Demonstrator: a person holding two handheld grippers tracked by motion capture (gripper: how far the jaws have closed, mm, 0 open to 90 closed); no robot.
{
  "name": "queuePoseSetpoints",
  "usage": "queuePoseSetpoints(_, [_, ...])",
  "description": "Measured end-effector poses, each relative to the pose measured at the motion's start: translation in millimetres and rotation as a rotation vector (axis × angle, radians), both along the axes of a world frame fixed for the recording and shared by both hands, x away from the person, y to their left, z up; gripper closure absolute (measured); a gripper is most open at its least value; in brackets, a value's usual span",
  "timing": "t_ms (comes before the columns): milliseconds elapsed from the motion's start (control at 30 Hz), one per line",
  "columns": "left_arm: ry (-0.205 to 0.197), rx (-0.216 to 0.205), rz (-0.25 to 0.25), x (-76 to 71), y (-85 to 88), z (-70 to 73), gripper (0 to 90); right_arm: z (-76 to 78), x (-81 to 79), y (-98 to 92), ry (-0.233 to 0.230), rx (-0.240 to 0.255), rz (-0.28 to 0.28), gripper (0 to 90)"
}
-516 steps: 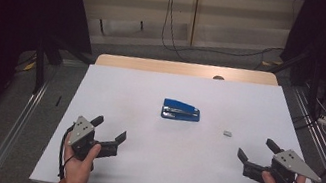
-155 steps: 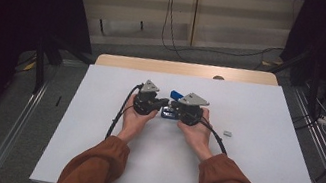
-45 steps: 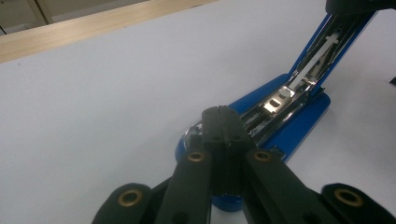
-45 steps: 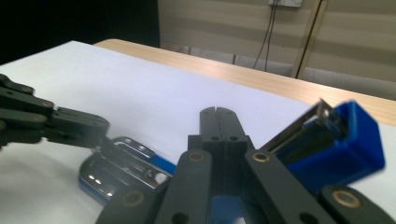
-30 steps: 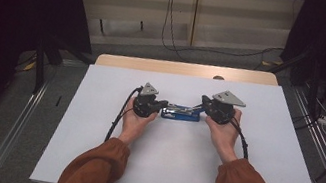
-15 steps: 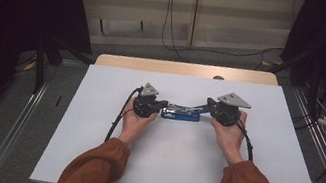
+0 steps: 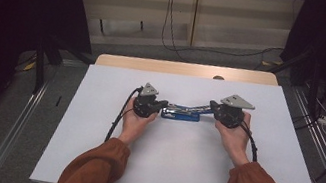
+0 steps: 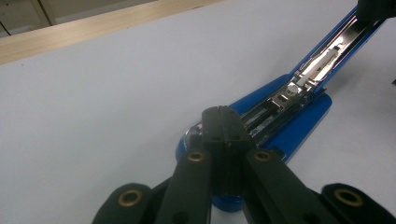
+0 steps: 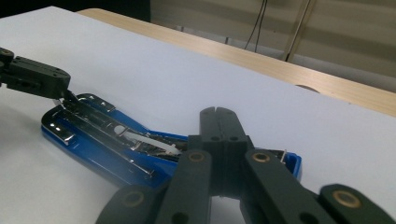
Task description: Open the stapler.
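High view: blue stapler (image 7: 181, 113) sits near table centre on the white sheet (image 7: 94, 125), opened out flat-ish, with the left gripper (image 7: 157, 107) at its 9 o'clock end and the right gripper (image 7: 212, 110) at its 3 o'clock end. Long axis runs roughly 9-to-3 across the table; the base lies flat, while the lid arm rises from the base toward 2 o'clock and the right gripper. Left gripper view: jaws pressed together, nothing between them, tips bearing down on the stapler (image 8: 280, 116) base near the hinge end; the staple channel shows bright metal running away toward 1 o'clock. Right gripper view: jaws likewise closed with no gap, and I can't tell whether they pinch the lid or just push under it; the stapler (image 9: 93, 140) magazine lies open toward 9 o'clock, where the left gripper (image 9: 63, 95) pins it. My read: the step is swinging the top fully open. To do it well, keep the left tips firmly down so the base doesn't slide or lift, move the right side in an arc about the hinge, not straight out, and go slowly, since the spring pusher could snap.
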State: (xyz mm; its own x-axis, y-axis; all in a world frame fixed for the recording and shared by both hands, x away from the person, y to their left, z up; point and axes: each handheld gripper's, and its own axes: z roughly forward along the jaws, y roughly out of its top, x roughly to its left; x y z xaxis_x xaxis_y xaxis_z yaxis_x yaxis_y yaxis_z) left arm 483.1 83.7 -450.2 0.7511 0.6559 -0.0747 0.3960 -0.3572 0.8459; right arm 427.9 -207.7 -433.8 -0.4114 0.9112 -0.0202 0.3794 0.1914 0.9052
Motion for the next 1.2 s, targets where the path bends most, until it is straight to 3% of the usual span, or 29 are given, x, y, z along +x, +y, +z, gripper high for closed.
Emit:
queuePoseSetpoints(833, [-0.002, 0.003, 0.003, -0.1, -0.7, 0.3, 90.0, -15.8, 2.4, -7.4, 0.051, -0.007, 0.013, 90.0])
queuePoseSetpoints(1200, [0.007, -0.005, 0.004, 0.4, -0.3, 0.7, 90.0, -16.0, 3.3, -8.1, 0.049, -0.008, 0.025, 90.0])
